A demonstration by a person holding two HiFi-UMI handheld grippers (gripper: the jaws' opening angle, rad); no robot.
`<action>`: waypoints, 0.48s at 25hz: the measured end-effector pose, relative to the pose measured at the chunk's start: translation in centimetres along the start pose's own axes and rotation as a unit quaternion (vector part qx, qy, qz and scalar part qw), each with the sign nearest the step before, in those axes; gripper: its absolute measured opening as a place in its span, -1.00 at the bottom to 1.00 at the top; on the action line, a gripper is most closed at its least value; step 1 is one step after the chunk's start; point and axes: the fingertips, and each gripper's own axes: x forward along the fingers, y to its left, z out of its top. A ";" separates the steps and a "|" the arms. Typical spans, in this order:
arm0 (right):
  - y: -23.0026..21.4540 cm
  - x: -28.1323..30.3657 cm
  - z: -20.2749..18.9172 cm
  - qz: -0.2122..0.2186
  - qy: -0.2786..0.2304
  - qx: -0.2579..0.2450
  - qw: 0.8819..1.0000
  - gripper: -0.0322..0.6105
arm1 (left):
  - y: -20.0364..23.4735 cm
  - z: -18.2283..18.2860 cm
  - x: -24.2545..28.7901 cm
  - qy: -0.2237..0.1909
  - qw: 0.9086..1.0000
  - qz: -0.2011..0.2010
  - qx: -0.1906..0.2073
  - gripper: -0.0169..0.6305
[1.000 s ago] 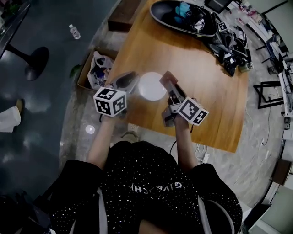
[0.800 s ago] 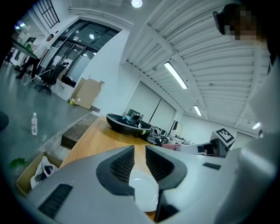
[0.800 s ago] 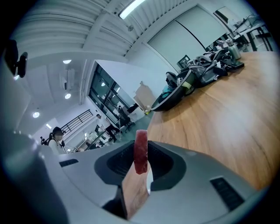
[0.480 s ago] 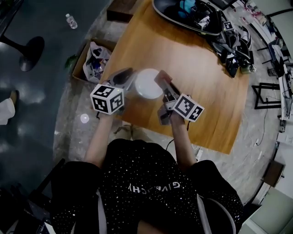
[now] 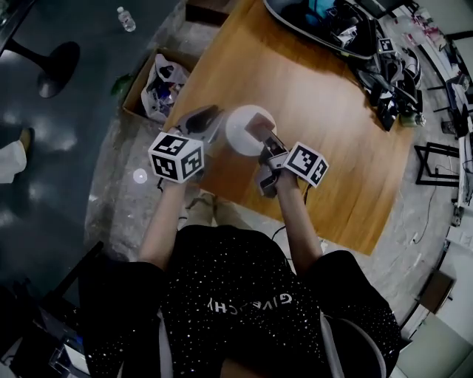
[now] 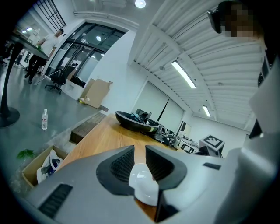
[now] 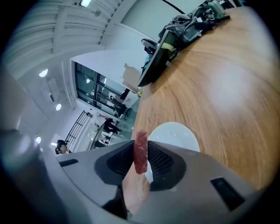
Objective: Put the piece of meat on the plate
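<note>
A white plate (image 5: pixel 240 133) sits near the wooden table's (image 5: pixel 325 133) near-left edge. Its rim (image 6: pixel 142 183) lies between the jaws of my left gripper (image 6: pixel 140 159), which looks shut on it; in the head view that gripper (image 5: pixel 207 118) is at the plate's left side. The piece of meat (image 7: pixel 141 151) is a reddish-pink slab standing on edge in my right gripper (image 7: pixel 141 154), which is shut on it. From the head view the meat (image 5: pixel 259 125) hangs over the plate's right part with the right gripper (image 5: pixel 264 138) just behind it. Below the meat, the right gripper view shows the plate (image 7: pixel 175 133).
A black oval tray (image 5: pixel 318 26) full of gadgets lies at the table's far end, with a heap of grippers and cables (image 5: pixel 384 81) at the far right. On the floor to the left are a cardboard box (image 5: pixel 159 88) of bags and a water bottle (image 5: pixel 126 18).
My right gripper has come down and rolled, bringing the meat from beside the plate's right edge to over the plate. The left gripper has sunk slightly at the plate's left rim.
</note>
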 end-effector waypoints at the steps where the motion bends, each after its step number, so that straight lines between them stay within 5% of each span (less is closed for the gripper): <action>1: -0.2 0.2 -0.2 -0.001 0.005 0.016 1.000 -0.59 | 0.0 -0.1 0.0 0.000 1.000 0.000 0.000 -0.68; 4: -0.5 1.0 -0.6 -0.001 0.020 0.062 0.998 -0.59 | 0.1 -0.5 -0.3 0.000 1.000 0.005 -0.001 -0.68; 12: -2.2 2.5 -1.5 -0.049 0.065 0.077 0.994 -0.59 | 0.4 -1.0 -0.6 -0.002 1.000 0.013 -0.010 -0.68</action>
